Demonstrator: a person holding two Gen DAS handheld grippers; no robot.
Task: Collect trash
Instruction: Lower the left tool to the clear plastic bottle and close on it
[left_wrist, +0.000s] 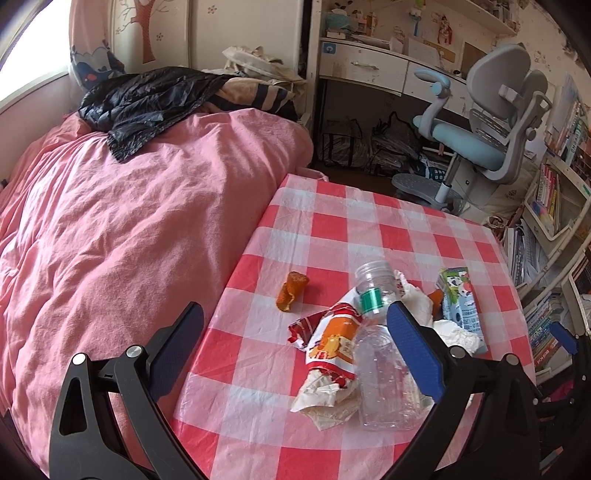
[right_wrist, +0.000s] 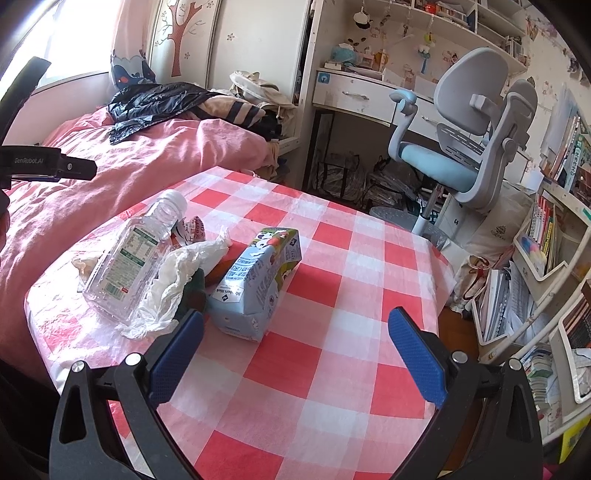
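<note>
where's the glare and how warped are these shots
Left wrist view: the window at upper left is blown out white, and the table edge bows from fisheye distortion. Right wrist view: the window is overexposed too, the shelves curve at the right, and corners are vignetted black. Both are sharp.

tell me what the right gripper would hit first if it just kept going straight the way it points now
Probably the blue milk carton, lying on the checked tablecloth just ahead of the open right gripper, slightly towards its left finger. Depth is hard to judge; it could pass just above the carton.
</note>
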